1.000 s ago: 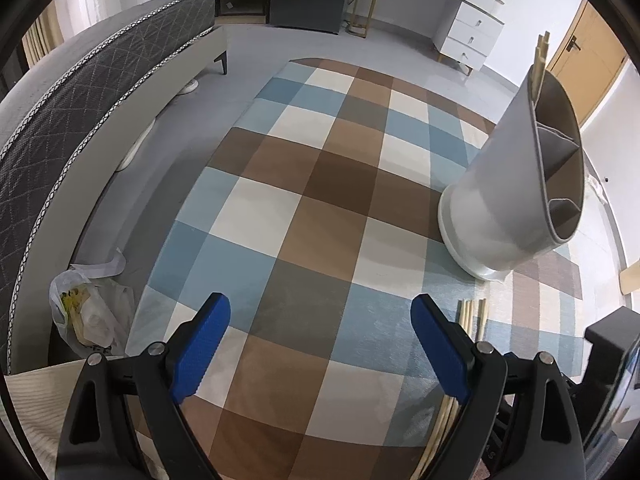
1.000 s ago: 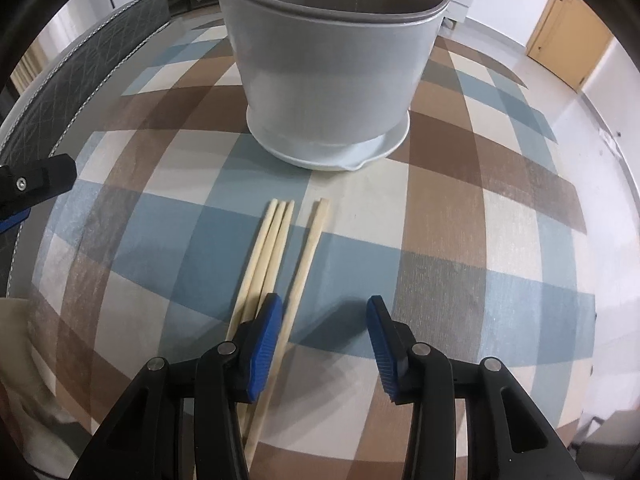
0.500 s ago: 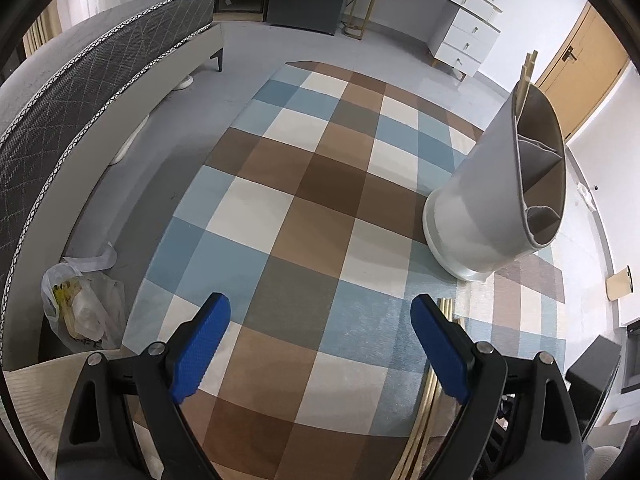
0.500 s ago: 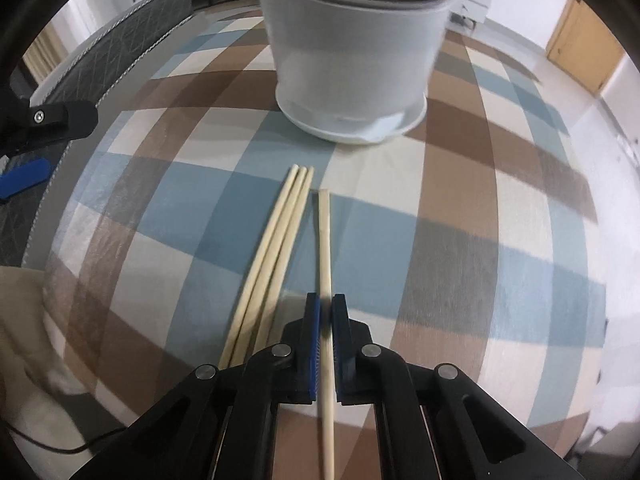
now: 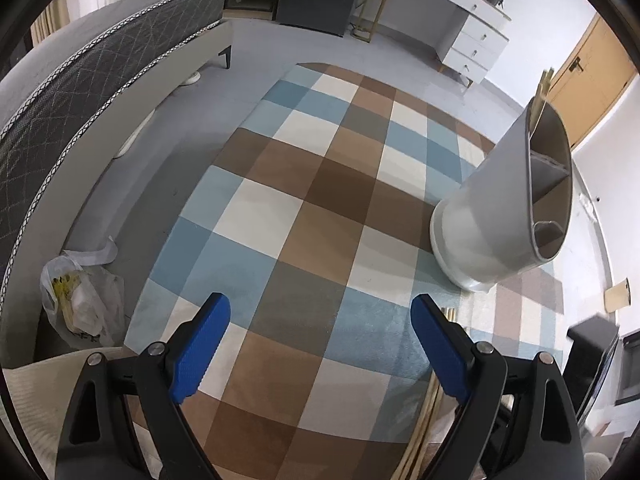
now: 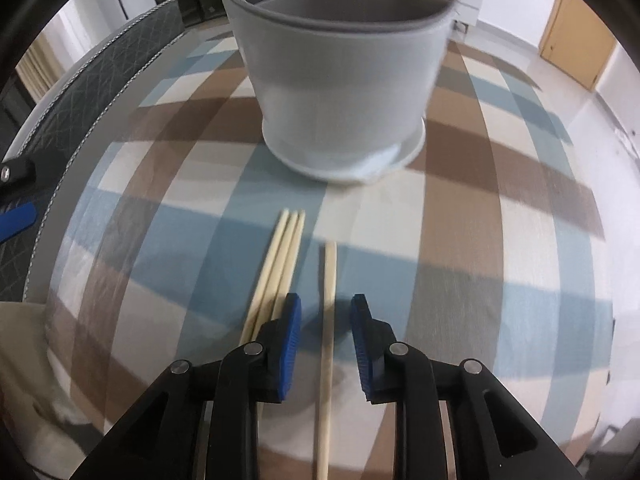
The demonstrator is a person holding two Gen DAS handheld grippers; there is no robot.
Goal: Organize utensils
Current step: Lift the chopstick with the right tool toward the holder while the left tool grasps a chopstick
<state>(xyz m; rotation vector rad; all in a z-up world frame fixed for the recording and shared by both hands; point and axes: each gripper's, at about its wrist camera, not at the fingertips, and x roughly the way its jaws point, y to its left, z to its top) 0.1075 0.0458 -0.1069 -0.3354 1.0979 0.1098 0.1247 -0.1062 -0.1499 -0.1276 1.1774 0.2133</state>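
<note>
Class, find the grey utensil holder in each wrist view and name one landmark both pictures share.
Left wrist view: utensil holder at right, leaning, dividers visible.
Right wrist view: utensil holder top centre, beyond the chopsticks.
Shared landmark: the checked rug.

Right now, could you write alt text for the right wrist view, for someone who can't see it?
A single wooden chopstick lies on a checked rug between the just reopened blue jaws of the right gripper, which do not touch it. Three more chopsticks lie together just left, and a grey utensil holder stands beyond.
</note>
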